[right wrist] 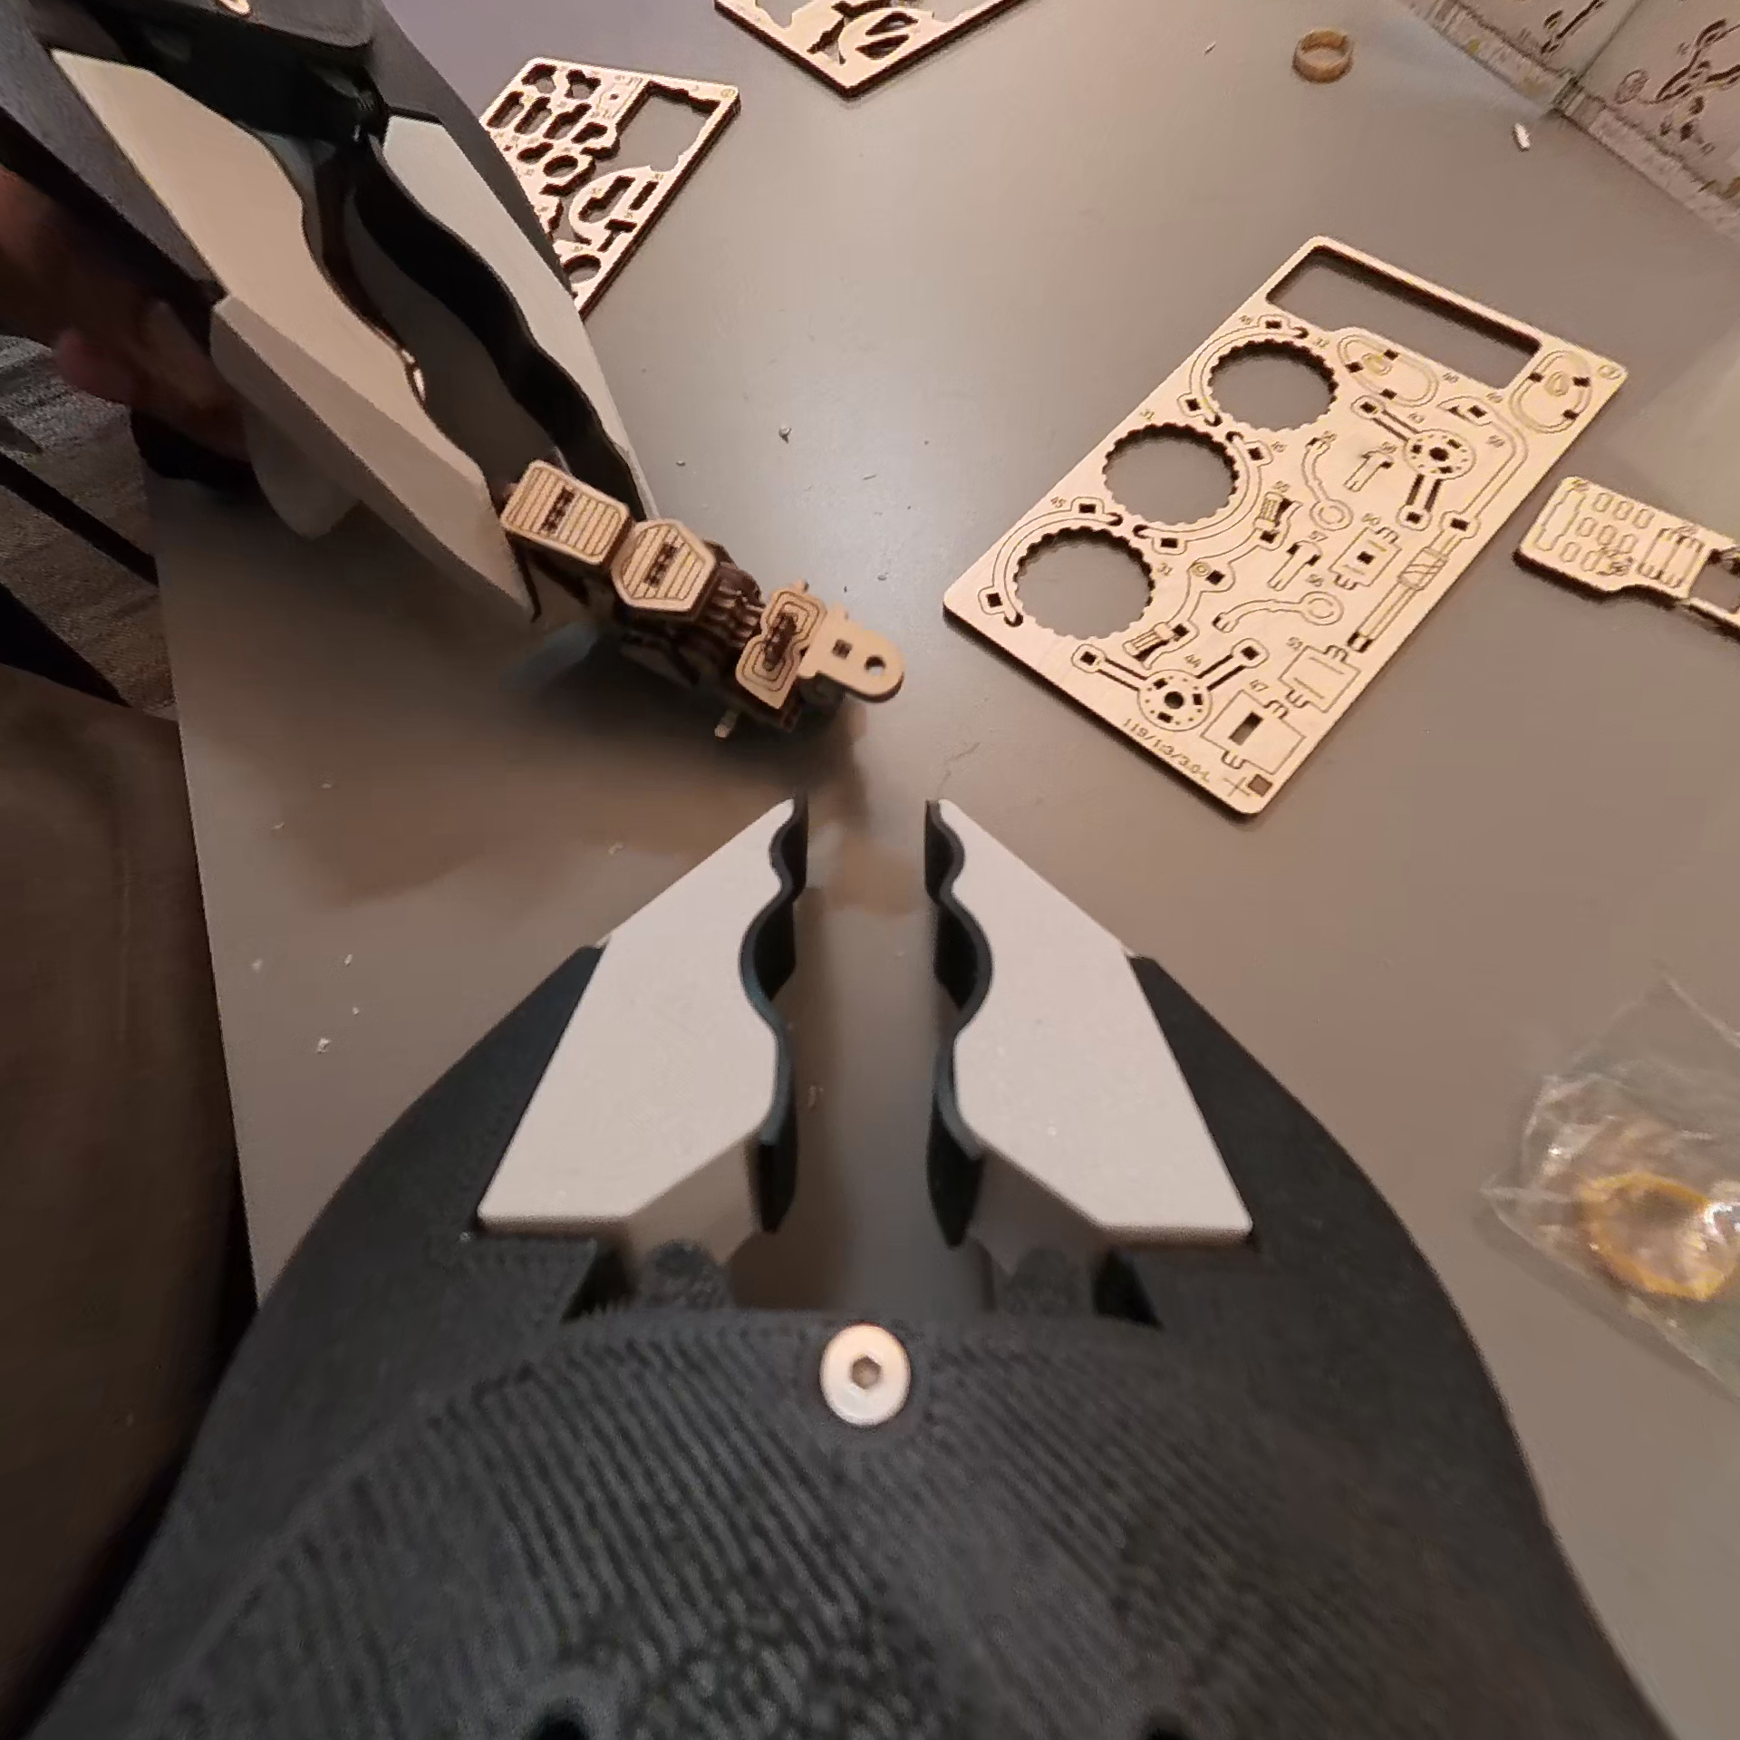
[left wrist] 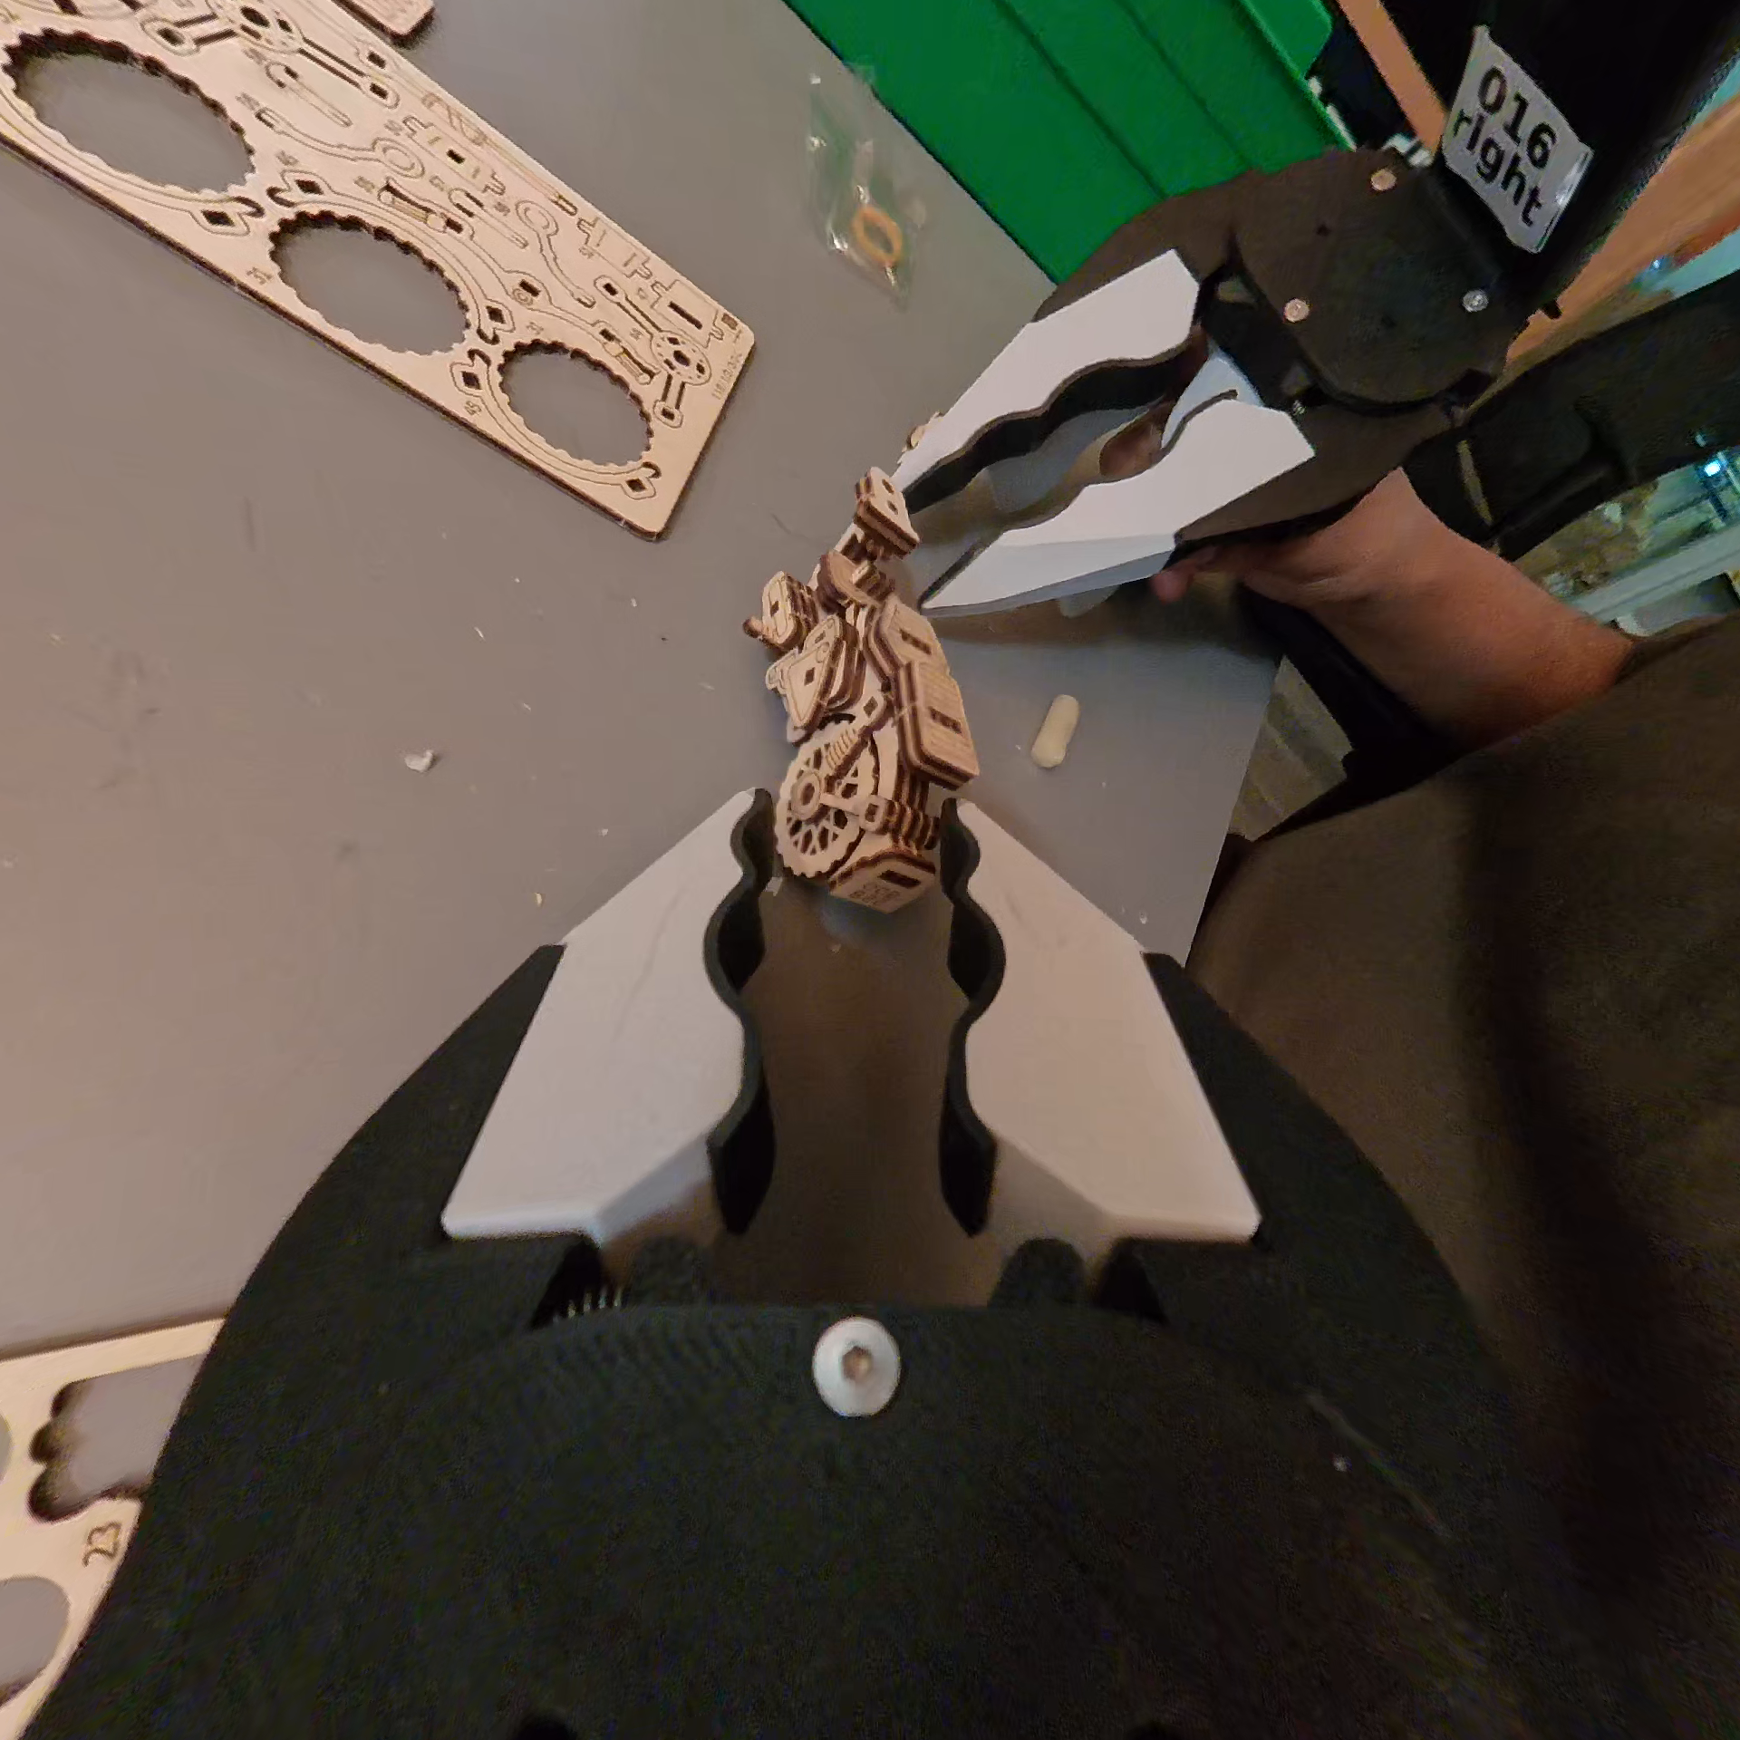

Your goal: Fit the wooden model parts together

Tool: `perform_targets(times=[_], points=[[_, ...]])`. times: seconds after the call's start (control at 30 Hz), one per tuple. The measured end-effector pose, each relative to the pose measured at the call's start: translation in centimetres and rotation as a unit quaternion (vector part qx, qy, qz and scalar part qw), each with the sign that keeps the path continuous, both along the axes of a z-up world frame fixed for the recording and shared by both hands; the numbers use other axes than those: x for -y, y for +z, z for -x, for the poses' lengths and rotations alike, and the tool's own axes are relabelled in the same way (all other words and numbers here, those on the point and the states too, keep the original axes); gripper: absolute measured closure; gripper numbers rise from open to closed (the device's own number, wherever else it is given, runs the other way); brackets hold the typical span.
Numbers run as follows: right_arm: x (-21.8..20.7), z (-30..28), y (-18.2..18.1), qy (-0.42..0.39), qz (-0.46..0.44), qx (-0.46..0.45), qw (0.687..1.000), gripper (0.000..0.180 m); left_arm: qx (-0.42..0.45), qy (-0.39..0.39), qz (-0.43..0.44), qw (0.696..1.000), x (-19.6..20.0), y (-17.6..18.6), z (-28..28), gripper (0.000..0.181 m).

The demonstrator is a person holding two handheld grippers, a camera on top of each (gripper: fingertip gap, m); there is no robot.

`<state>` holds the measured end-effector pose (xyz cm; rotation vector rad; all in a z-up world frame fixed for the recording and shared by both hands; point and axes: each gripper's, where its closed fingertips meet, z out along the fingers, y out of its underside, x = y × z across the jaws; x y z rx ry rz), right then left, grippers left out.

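A partly built wooden model [left wrist: 871, 716] with a gear wheel and ribbed blocks is held at its lower end by my left gripper [left wrist: 852, 829], tilted above the grey table [left wrist: 377, 706]. My right gripper [left wrist: 918, 541] is open beside the model's upper end, apart from it. In the right wrist view my right gripper [right wrist: 861, 814] is open and empty, just short of the model's tab with a hole [right wrist: 861, 667]. My left gripper [right wrist: 574, 555] comes in from the upper left, shut on the model [right wrist: 659, 565].
A punched-out wooden sheet [left wrist: 377, 264] [right wrist: 1271, 527] lies on the table. More sheets [right wrist: 612, 160] [right wrist: 1629, 555] lie farther off. A clear bag with rings [left wrist: 866, 188] [right wrist: 1638, 1215] and a small white piece [left wrist: 1053, 730] lie near the table edge. Green bins [left wrist: 1083, 94] stand behind.
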<state>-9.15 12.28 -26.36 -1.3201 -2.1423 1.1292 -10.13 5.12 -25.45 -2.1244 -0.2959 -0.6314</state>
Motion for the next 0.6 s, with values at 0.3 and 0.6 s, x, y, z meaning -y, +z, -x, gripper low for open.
perform_targets(times=[0.3,0.6], points=[[0.06,-0.05,0.12,0.003,-0.001,-0.005,1.000,0.157,-0.006,0.006,-0.004,1.000,0.03,0.08,0.42,0.146],[0.14,-0.19,0.36,0.006,-0.002,-0.014,1.000,0.157,-0.052,0.016,-0.005,0.998,-0.21,0.07,0.75,0.155]])
